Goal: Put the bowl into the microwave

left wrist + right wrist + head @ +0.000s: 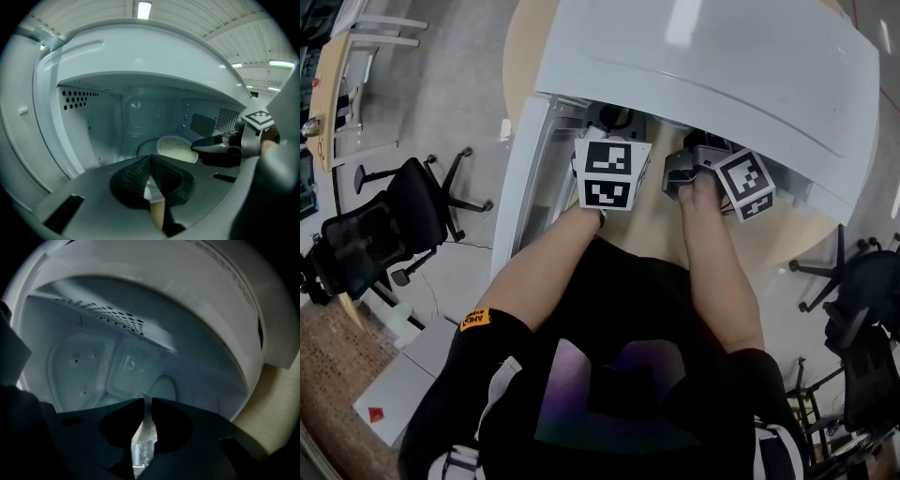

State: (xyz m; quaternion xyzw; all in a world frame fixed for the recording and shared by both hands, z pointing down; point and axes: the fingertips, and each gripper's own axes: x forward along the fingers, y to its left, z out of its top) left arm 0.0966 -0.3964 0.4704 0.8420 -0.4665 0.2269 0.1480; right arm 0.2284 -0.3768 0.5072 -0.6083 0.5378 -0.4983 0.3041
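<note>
A white microwave stands on a round wooden table with its door swung open to the left. Inside, a white bowl with pale contents sits low over the glass turntable; whether it rests on it I cannot tell. My right gripper reaches in from the right and is shut on the bowl's rim, which shows as a white strip between its jaws. My left gripper is at the cavity mouth, shut with nothing held. Both marker cubes show at the opening.
The cavity's walls and ceiling close in around both grippers. Black office chairs stand on the floor at the left and right. A desk is at the far left.
</note>
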